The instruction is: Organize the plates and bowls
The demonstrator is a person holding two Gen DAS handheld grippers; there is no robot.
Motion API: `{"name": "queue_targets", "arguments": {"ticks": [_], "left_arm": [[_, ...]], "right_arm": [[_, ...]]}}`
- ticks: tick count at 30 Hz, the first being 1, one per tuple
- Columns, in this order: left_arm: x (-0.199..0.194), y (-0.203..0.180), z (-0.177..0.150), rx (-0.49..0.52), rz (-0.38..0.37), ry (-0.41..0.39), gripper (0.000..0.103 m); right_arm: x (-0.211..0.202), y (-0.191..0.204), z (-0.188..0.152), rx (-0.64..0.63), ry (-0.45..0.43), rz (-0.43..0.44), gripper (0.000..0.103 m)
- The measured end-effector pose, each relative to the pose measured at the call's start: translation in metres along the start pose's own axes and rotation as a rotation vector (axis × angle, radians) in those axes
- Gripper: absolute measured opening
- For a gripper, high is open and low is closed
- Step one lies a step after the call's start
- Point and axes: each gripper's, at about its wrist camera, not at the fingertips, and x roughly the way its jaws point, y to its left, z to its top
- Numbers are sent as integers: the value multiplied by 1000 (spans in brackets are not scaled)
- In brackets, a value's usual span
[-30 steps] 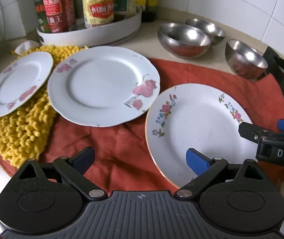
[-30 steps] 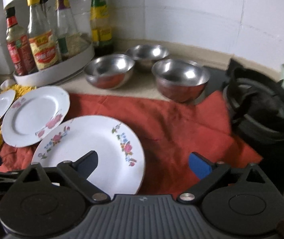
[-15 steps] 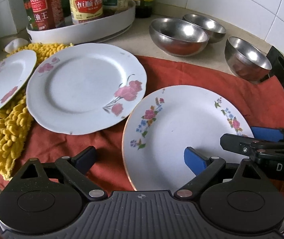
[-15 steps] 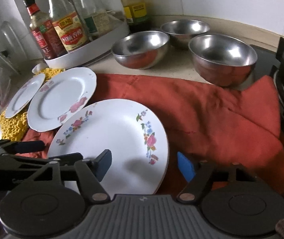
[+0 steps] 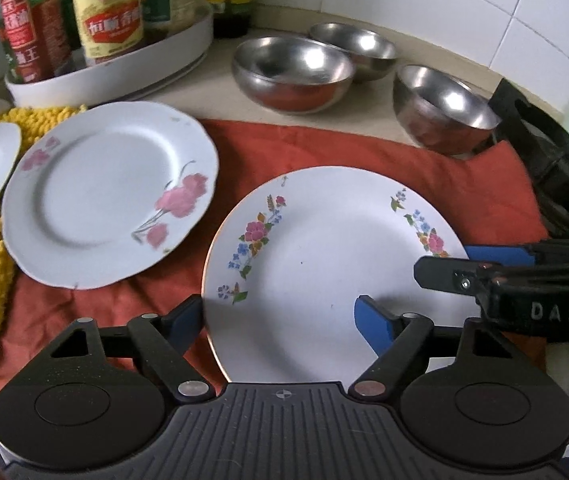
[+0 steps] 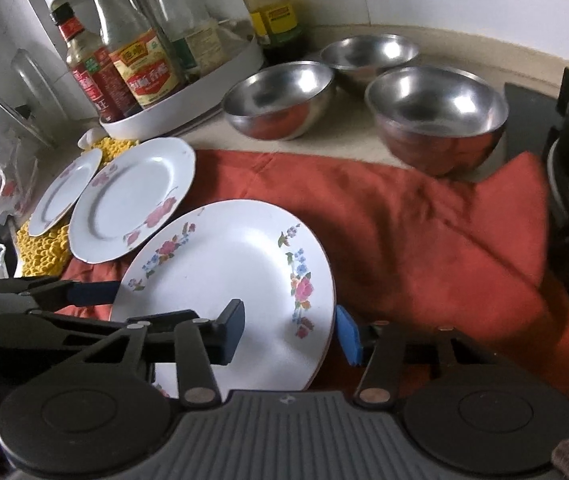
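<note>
Left wrist view
Plate: the multicolour-flower plate (image 5: 324, 264) lies flat on the red cloth (image 5: 364, 148); glazed china, stiff, slick, breakable. I'd take it by the rim.
My left tongs (image 5: 280, 320): half open, closing, straddling the near-left rim, not clamped.

Right wrist view
My right tongs (image 6: 290, 330): narrower, closing across the plate's right rim; I can't tell if the pads press yet.
Bowls: three steel bowls (image 6: 280, 98) sit behind the cloth.

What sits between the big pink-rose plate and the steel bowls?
Only red cloth and bare countertop between plate and bowls, in both views.
</note>
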Motion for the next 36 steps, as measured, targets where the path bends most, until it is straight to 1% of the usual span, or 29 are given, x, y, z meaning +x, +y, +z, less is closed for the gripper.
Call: {"name": "queue_targets", "arguments": {"ticks": [2,4,5,6,9,11,15,17,21,23,25,29,32,36], "left_arm": [[-3,2,2,-12,1,-12,88],[-10,4,4,-31,22,-43,90],[-14,7,5,-41,31,-53,92],[-18,10,6,-54,47,-64,93],[-29,24,9,-100,100,-96,94],[-34,36,11,-127,145,-112,95],[-42,62,14,-178,204,-134,99],[-43,77,14,-194,227,-132,99],[-38,103,18,-227,225,-116,99],[-34,115,21,-239,208,-105,99],[-29,125,23,-242,207,-95,99],[-21,141,26,-257,177,-79,99],[-16,148,28,-257,165,-72,98],[-12,158,33,-265,151,-74,98]], "right_arm": [[-1,-6,2,19,-9,-9,47],[0,-8,5,-3,-8,-9,48],[0,-10,8,-11,-15,-32,48],[-1,-12,11,-13,-28,-53,48],[-5,-16,20,-26,-63,-60,48],[-5,-14,25,-43,-76,-46,49],[4,3,39,-95,-79,-11,50],[10,15,48,-112,-75,22,55],[20,41,62,-167,-91,40,55],[27,55,69,-193,-97,33,56],[34,65,75,-196,-96,43,56],[57,89,86,-205,-60,46,56],[70,103,93,-219,-61,51,56],[90,112,104,-215,-33,44,56]]}}
